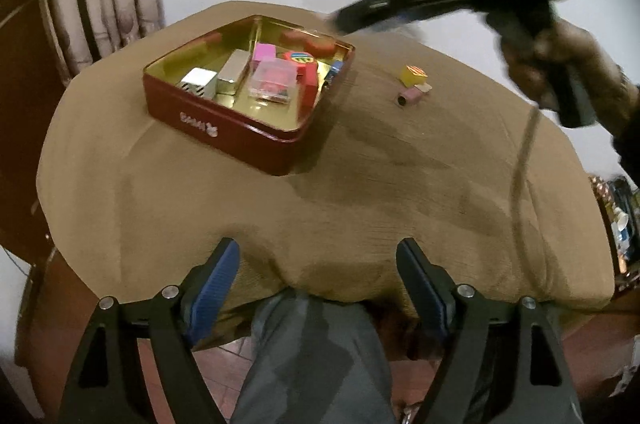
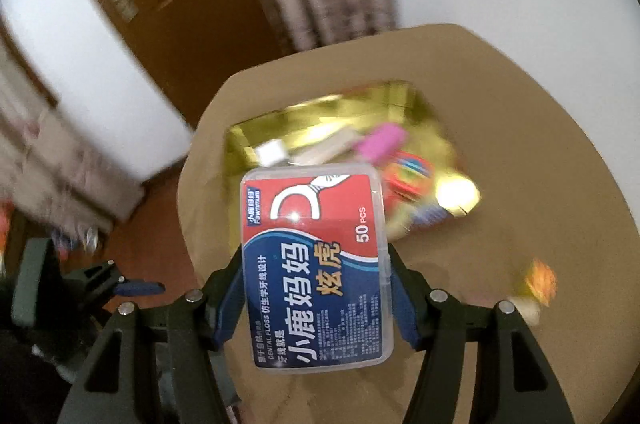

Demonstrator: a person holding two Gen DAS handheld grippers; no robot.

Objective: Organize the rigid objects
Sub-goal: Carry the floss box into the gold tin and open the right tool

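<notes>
My right tool [image 2: 316, 298] clamps floss box [image 2: 316, 264] by long sides above tin [image 2: 400, 96]; light, stiff, slick plastic. Left tool [image 1: 318, 280] open, idle.

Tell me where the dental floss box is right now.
In the right wrist view, the floss box is clamped between the right gripper fingers, held in the air over the table, just short of the open tin.
</notes>
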